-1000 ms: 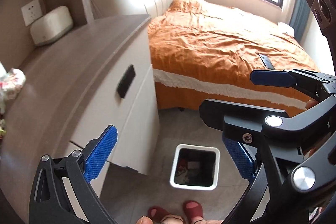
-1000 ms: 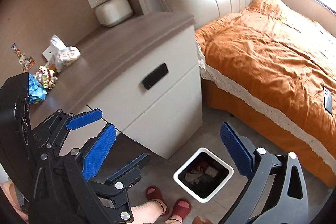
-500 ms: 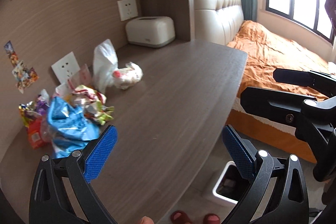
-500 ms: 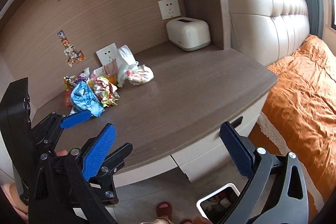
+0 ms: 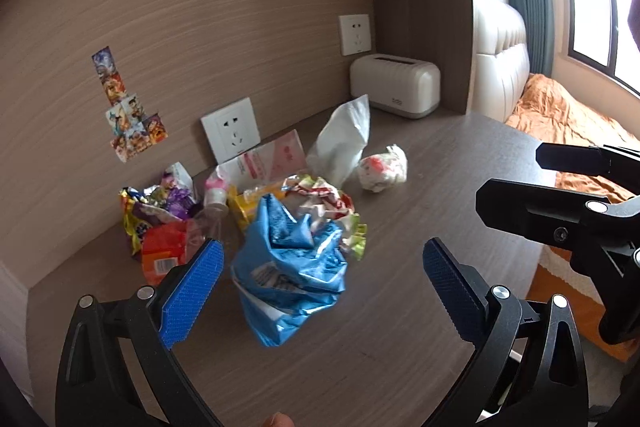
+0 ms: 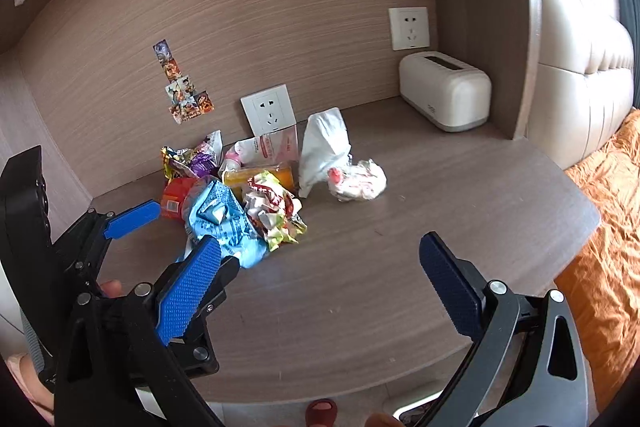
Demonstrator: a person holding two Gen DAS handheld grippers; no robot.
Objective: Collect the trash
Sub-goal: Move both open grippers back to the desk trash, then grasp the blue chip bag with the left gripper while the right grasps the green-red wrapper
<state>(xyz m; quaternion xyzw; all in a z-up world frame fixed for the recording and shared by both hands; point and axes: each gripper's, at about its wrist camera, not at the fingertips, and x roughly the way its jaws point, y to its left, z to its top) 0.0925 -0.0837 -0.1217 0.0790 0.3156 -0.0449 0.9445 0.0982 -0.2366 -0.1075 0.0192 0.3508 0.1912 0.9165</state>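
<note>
The left gripper [image 5: 320, 281] has its fingers wide apart around the blue wrapper [image 5: 290, 267], which lies at the near edge of the trash pile [image 6: 256, 183] on the desk [image 6: 440, 227]. It is better to close low on the crumpled middle — not on a loose corner. The right gripper [image 6: 320, 281] — also apart, holding nothing — hovers beside.

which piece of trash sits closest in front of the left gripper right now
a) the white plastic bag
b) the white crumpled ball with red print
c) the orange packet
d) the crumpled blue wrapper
d: in the left wrist view the crumpled blue wrapper lies nearest, right ahead of the open left gripper; the white plastic bag, the orange packet and the white crumpled ball with red print lie farther back or off to the side on the countertop.
</note>
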